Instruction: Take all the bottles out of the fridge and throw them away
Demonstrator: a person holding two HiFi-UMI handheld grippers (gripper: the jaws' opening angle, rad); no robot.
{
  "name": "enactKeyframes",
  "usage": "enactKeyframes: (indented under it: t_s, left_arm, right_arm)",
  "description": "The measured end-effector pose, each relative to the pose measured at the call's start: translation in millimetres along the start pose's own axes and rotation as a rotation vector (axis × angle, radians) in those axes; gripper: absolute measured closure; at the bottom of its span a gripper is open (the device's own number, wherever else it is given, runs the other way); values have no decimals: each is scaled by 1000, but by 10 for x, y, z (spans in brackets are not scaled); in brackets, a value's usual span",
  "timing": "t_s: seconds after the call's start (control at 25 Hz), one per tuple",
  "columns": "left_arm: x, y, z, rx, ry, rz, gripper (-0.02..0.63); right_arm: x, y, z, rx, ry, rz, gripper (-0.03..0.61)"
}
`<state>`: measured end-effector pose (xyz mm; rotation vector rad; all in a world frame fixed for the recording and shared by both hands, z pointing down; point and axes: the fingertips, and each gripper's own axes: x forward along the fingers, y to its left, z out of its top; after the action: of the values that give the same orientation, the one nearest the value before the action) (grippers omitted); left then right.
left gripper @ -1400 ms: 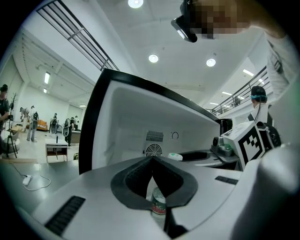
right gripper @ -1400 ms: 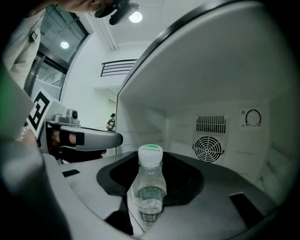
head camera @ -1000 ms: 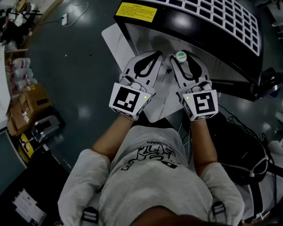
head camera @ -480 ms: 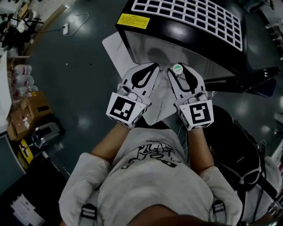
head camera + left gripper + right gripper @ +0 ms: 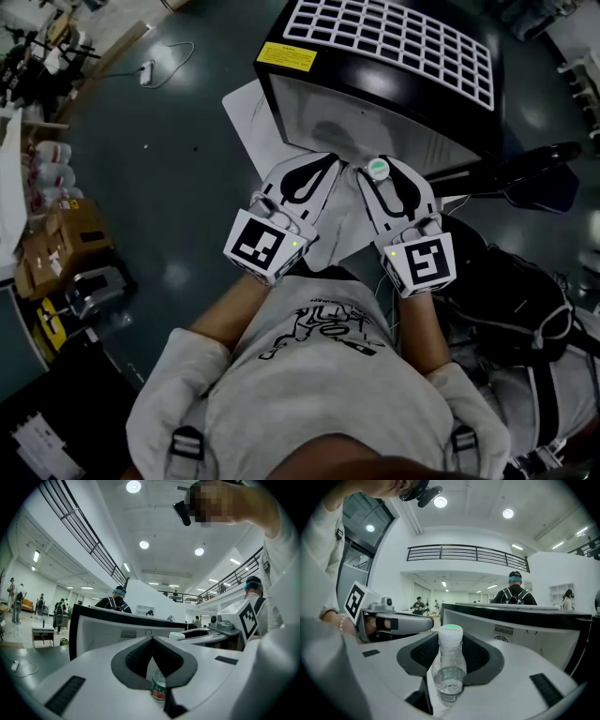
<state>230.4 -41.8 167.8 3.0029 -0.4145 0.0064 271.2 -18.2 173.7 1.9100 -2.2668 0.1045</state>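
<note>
From above, both grippers hover side by side in front of a black fridge [image 5: 394, 47] with a white grid top. My right gripper [image 5: 381, 163] is shut on a clear bottle [image 5: 449, 667] with a white, green-topped cap [image 5: 378, 169], which stands upright in the hollow of the jaws. My left gripper [image 5: 328, 159] has its fingertips together, and its hollow looks dark and empty from above. In the left gripper view [image 5: 152, 638] a small bottle with a red and green label [image 5: 158, 689] shows through the slot under the jaws. I cannot tell whether it touches them.
A white panel [image 5: 246, 105] lies under the grippers at the fridge's front. Cardboard boxes [image 5: 58, 223] and clutter sit on the floor at left, a black bag [image 5: 516, 300] at right, a cable [image 5: 150, 70] at upper left. Several people stand in the hall behind.
Both grippers have risen together above the white panel, and the right one keeps hold of its bottle. The fridge has slid up and to the right in the head view.
</note>
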Motion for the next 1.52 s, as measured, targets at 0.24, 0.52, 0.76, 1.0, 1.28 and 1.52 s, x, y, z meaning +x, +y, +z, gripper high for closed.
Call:
enactKeyframes:
  t_s: [0.24, 0.52, 0.76, 1.0, 1.28, 1.52]
  left_arm:
    - [-100, -205, 95, -12, -12, -8, 600]
    - [-192, -275, 128, -19, -12, 23, 600]
    - [-234, -279, 88, -19, -13, 74, 600]
    - [-306, -316, 73, -15, -20, 126, 600]
    - [-472, -310, 97, -18, -34, 185, 600]
    - [-690, -226, 99, -17, -37, 239, 600]
  right_arm:
    - [-247, 124, 12, -1, 56, 42, 413]
    - [-409, 174, 61, -7, 66, 79, 413]
    - [-445, 191, 46, -16, 66, 134, 414]
    - [-454, 267, 53, -36, 63, 199, 413]
    - [-427, 428, 95, -52, 56, 268, 414]
    - [-326, 614, 314, -57, -25, 307, 414]
